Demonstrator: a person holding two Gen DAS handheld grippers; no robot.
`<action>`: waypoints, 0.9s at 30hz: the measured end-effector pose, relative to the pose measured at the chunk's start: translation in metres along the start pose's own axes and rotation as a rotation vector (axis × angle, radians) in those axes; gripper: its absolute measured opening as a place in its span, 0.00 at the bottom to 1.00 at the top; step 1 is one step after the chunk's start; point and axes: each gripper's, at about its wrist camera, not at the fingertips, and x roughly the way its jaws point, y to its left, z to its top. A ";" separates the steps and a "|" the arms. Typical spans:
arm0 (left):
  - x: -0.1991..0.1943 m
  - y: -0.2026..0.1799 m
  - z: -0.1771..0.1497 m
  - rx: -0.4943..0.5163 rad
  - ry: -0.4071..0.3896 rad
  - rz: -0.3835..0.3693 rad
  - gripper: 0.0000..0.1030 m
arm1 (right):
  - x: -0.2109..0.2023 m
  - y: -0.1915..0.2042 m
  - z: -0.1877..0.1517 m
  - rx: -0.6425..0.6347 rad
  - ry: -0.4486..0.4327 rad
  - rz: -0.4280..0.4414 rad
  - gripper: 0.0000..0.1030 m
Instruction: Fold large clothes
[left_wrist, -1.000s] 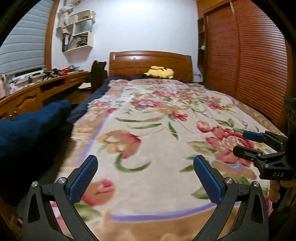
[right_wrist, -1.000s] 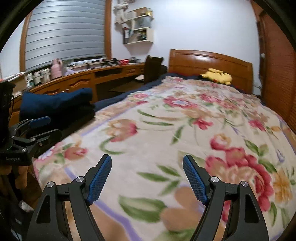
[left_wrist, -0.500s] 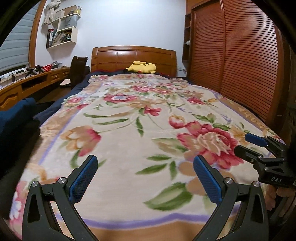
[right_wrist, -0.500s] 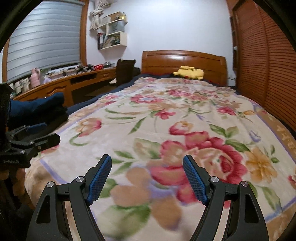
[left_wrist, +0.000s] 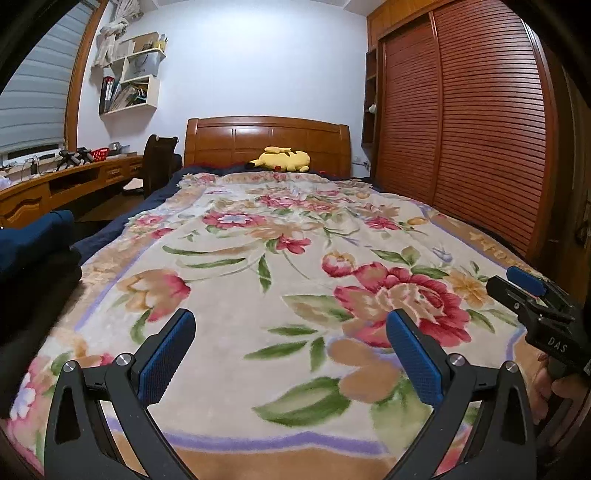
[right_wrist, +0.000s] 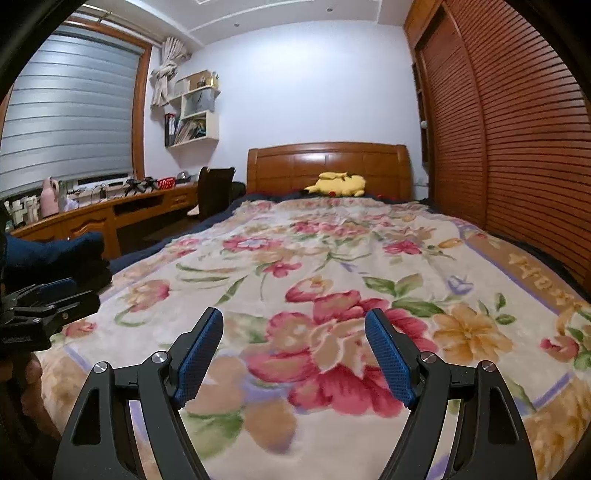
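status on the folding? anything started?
Done: nothing visible; the floral plush blanket lies flat, unfolded. In hand: nothing; left tongs and right tongs are open above its near edge. Left: every fold. The dark blue fabric pile sits untouched beside the bed.

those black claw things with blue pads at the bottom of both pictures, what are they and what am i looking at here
They are two hand-held grippers, one in each of a person's hands, each carrying a wide-angle camera that looks out along its two fingers.

One picture comes from the left gripper, the other from the right gripper. Each camera also catches the other tool at the edge of its picture: the right one at the right side of the left view, the left one at the left side of the right view.

Both point along a bed covered by a cream fleece blanket with red and orange flowers. A yellow plush toy lies by the wooden headboard. Dark blue fabric sits at the left.

Both grippers are open and hold nothing.
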 end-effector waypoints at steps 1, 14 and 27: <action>0.000 -0.001 -0.001 0.003 -0.001 0.002 1.00 | -0.002 0.001 -0.001 0.000 -0.002 -0.003 0.78; 0.006 -0.004 -0.009 0.022 0.000 0.009 1.00 | 0.016 -0.013 -0.012 0.006 0.020 -0.018 0.78; 0.007 -0.003 -0.011 0.023 0.003 0.009 1.00 | 0.016 -0.017 -0.014 -0.001 0.018 -0.012 0.78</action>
